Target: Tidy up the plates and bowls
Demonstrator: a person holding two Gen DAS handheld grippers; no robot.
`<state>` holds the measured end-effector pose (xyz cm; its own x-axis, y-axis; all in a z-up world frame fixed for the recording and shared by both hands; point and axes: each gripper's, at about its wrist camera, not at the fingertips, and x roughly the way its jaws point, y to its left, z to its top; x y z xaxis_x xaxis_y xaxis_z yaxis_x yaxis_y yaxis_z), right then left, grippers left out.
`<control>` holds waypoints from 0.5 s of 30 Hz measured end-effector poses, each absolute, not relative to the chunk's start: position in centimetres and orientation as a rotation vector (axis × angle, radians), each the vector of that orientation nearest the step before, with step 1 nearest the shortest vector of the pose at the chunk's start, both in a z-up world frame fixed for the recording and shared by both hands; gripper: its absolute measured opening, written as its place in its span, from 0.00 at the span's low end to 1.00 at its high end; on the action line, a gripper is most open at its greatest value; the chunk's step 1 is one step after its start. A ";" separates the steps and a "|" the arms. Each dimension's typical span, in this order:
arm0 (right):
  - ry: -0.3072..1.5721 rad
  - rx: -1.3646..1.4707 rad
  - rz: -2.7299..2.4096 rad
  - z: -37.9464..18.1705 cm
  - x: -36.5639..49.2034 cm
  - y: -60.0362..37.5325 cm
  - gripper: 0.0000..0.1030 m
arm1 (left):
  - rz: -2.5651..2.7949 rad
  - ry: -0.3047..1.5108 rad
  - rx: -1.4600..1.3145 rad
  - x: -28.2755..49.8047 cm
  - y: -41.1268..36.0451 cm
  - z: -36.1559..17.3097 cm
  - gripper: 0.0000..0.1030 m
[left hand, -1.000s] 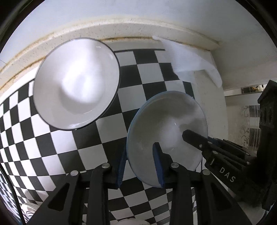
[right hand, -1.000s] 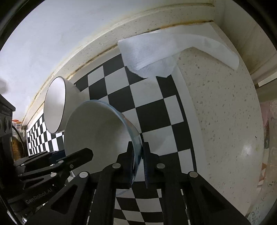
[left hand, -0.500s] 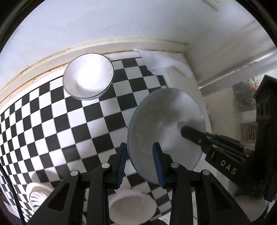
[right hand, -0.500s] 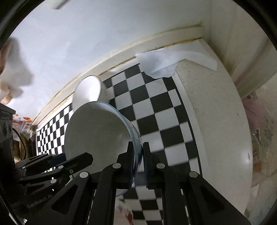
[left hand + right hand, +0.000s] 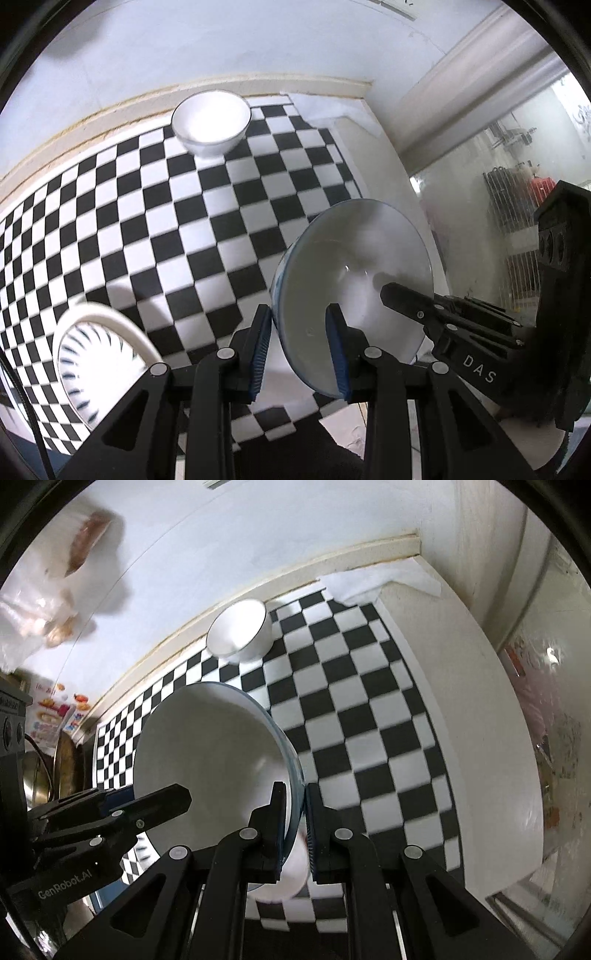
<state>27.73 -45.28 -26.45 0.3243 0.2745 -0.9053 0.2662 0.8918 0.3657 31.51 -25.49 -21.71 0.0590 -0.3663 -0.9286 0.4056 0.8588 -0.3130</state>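
Blue-rimmed plate (image 5: 354, 291), clamped at opposite rims by left tool (image 5: 299, 350) and right tool (image 5: 295, 823), has risen off the checkered table (image 5: 207, 236), leaving the white bowl (image 5: 211, 122) far back—mid-transfer.

A black-and-white checkered cloth (image 5: 221, 229) fills the centre of both wrist views, laid over a speckled pale countertop (image 5: 491, 746). A crumpled white paper towel (image 5: 373, 585) lies at the upper right, against the white wall (image 5: 221, 40).
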 end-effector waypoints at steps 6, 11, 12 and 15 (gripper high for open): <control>1.288 0.509 0.024 -27.7 24.8 -43.5 0.11 | -0.570 1.428 0.030 29.0 -23.8 -23.2 0.27; 1.325 0.501 0.028 -29.5 23.8 -42.4 0.11 | -0.555 1.465 0.031 28.1 -23.0 -24.9 0.27; 1.333 0.500 0.028 -29.9 23.8 -42.2 0.11 | -0.551 1.477 0.028 28.0 -22.9 -25.4 0.27; 1.358 0.496 0.027 -31.1 23.9 -41.9 0.11 | -0.539 1.504 0.021 28.0 -22.6 -26.7 0.27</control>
<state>23.88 -41.89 -31.12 0.2277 0.3007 -0.9262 0.2630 0.8968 0.3558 27.99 -22.58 -26.69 -0.0264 -0.3246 -0.9455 0.3500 0.8829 -0.3129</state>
